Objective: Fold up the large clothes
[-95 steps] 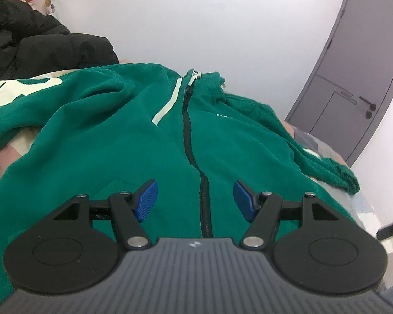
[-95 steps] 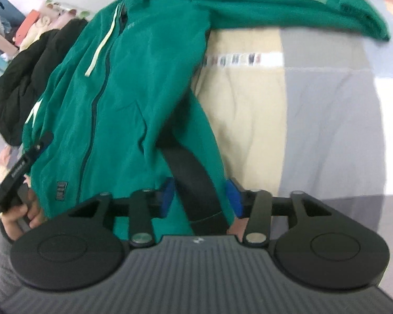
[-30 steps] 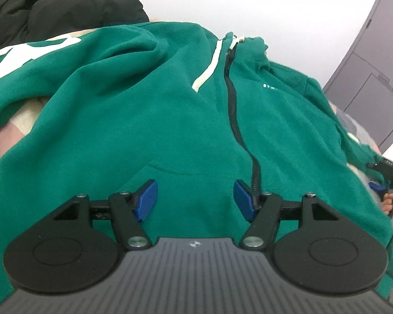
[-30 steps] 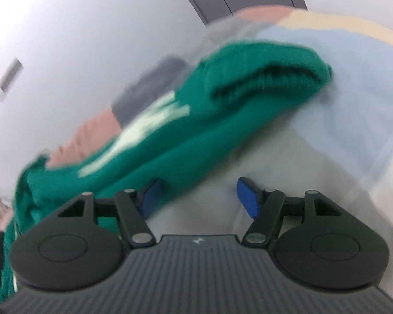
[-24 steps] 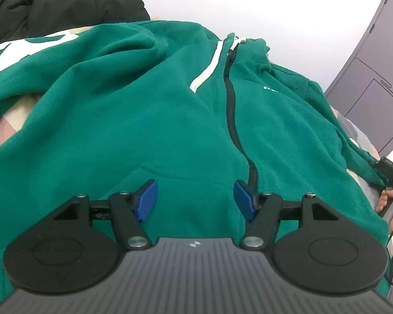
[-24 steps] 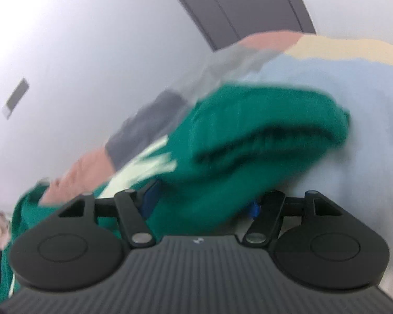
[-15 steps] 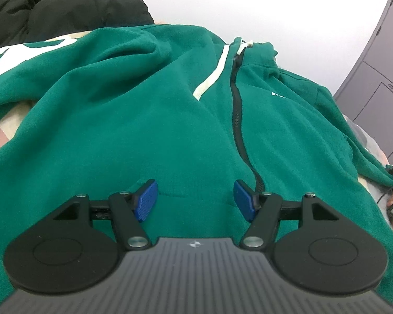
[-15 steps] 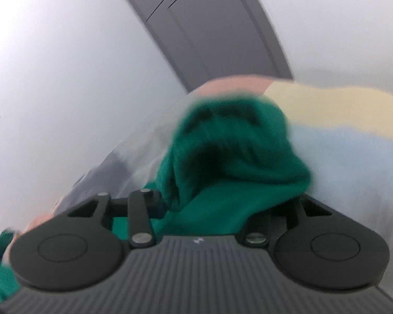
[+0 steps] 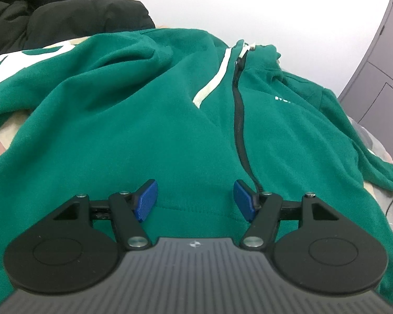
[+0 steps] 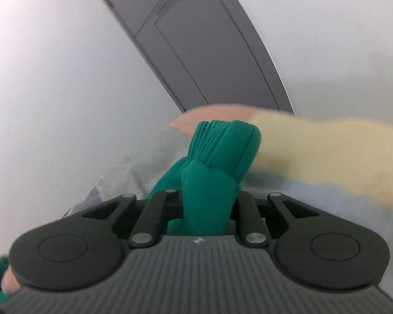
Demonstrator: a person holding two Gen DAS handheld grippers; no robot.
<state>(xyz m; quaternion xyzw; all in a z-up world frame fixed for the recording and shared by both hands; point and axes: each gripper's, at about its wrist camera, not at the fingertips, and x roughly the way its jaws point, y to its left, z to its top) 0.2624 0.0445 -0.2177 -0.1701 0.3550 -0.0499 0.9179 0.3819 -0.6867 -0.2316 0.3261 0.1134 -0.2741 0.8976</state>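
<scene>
A large green zip hoodie [image 9: 170, 120] lies front up on the bed, its black zipper [image 9: 239, 130] running up to the hood. My left gripper [image 9: 195, 200] hovers open just above the hoodie's lower front, left of the zipper, with nothing between its blue pads [image 9: 145, 200]. In the right wrist view, the jaws of my right gripper [image 10: 208, 204] are closing on the hoodie's right sleeve, with its ribbed cuff [image 10: 222, 146] bunched and sticking out past them. The cloth hides the pads.
A black padded jacket [image 9: 65, 10] is heaped at the back left of the bed. The patchwork bedcover [image 10: 327, 151] shows pink, cream and pale blue panels. A grey door [image 10: 196, 41] stands in the white wall beyond the bed's right side.
My right gripper swung toward the sleeve end, took the cuff between its jaws and closed on it. The left gripper stayed open over the hoodie's front and barely moved.
</scene>
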